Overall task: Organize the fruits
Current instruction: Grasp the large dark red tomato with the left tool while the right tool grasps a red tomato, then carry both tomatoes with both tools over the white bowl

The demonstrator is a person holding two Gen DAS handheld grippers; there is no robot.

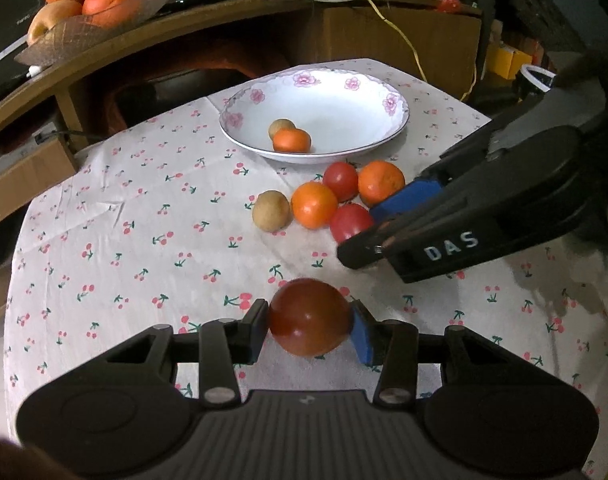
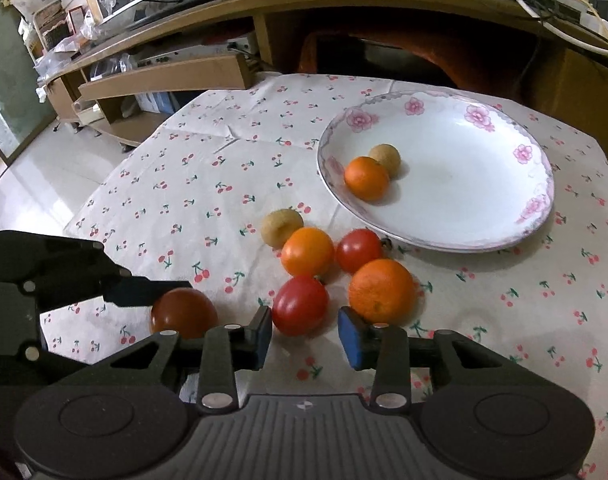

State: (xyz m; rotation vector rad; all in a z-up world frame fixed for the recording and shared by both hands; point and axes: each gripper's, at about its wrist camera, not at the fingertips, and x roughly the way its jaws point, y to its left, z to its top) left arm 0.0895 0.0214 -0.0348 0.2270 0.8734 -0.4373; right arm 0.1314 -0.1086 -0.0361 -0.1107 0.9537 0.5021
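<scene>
Two grippers: both low over the worktop (image 2: 208,152), which wears a cherry-print cloth.
Left gripper (image 1: 310,330): jaws closed onto a dark red tomato (image 1: 310,318); both blue pads press its sides, just above the cloth.
Loose pile: five fruits bunched together on the cloth between the grippers and the bowl.
Pile, left to right in the right wrist view: tan fruit (image 2: 282,227), orange (image 2: 307,251), red tomato (image 2: 300,305), second red tomato (image 2: 359,250), larger orange (image 2: 381,291).
Right gripper (image 2: 305,340): jaws partly open, gripping nothing; the near red tomato sits just ahead of the left pad and the larger orange just ahead of the right pad, and whether either pad touches its fruit I cannot tell.
Bowl (image 2: 504,216): white with pink flowers on the rim, beyond the pile; inside lie a small orange (image 2: 366,178) and a small tan fruit (image 2: 386,159), touching each other.
</scene>
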